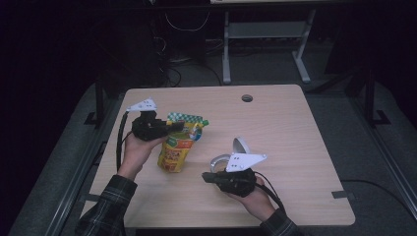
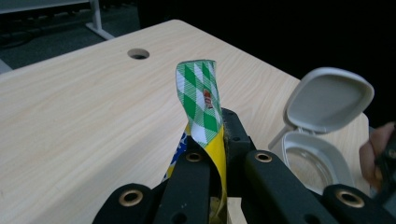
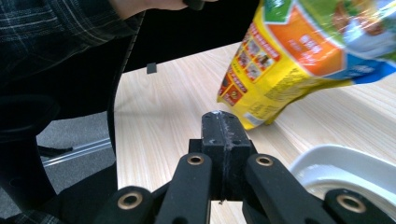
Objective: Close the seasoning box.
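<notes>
The left gripper (image 1: 169, 127) pinches the top of the yellow bag (image 1: 178, 147), tipped over the surface (image 1: 285, 128). The right gripper (image 1: 206, 176) is closed on nothing, beside the open box (image 1: 235, 153). Next, I think, the bag must be opened and poured in.

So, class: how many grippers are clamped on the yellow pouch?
1. The left gripper pinches the yellow pouch's green checked top edge. The right gripper is shut on nothing, beside the open lidded container.

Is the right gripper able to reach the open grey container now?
Probably yes. The right gripper is shut and holds nothing, and the open grey container sits right beside it on the table, with nothing between them.
</notes>
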`<state>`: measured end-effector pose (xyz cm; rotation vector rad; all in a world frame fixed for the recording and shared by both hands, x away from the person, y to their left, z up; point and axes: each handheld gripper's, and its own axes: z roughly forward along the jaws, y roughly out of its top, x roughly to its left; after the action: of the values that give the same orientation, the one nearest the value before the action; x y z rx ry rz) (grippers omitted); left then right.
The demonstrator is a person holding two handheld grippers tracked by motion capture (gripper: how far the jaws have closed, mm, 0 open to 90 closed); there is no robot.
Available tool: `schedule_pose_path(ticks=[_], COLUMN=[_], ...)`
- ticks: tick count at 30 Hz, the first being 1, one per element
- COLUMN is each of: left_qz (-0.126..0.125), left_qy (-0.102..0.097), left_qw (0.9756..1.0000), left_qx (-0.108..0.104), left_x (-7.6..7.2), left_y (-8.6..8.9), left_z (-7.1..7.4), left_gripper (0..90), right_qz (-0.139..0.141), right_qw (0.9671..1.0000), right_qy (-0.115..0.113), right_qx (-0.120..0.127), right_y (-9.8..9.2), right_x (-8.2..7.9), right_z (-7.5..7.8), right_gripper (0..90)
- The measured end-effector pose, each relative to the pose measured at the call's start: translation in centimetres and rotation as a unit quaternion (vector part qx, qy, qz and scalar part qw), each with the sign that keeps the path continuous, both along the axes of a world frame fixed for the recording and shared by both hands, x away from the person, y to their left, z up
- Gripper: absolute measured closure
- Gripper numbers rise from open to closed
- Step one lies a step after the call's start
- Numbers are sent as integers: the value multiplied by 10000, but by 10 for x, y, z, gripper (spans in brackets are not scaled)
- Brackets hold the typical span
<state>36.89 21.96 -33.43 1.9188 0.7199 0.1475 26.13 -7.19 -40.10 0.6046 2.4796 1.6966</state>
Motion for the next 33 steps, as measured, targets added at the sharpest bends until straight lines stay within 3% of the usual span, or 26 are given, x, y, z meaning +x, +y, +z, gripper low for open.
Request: schedule_pose_path(ticks=[10, 16, 20, 33], left_qz=[-75, -110, -39, 175], left_qy=[-82, -201, -326, -426], left_qw=[9998, 9996, 9994, 9987], left_qx=[-185, -166, -123, -209], left_x=[-19, -36, -47, -75], left_y=[18, 27, 34, 66], left_z=[-7, -9, -12, -24], left_gripper=[893, 891, 890, 884], right_qz=[-65, -115, -137, -190], right_qw=[10000, 9999, 9999, 9998], right_qy=[4, 36, 35, 101], right_qx=[-46, -54, -48, -23], right_y=[-15, -25, -30, -48], right_x=[1, 0, 0, -1], right_z=[1, 1, 3, 0], right_gripper=[898, 898, 898, 897])
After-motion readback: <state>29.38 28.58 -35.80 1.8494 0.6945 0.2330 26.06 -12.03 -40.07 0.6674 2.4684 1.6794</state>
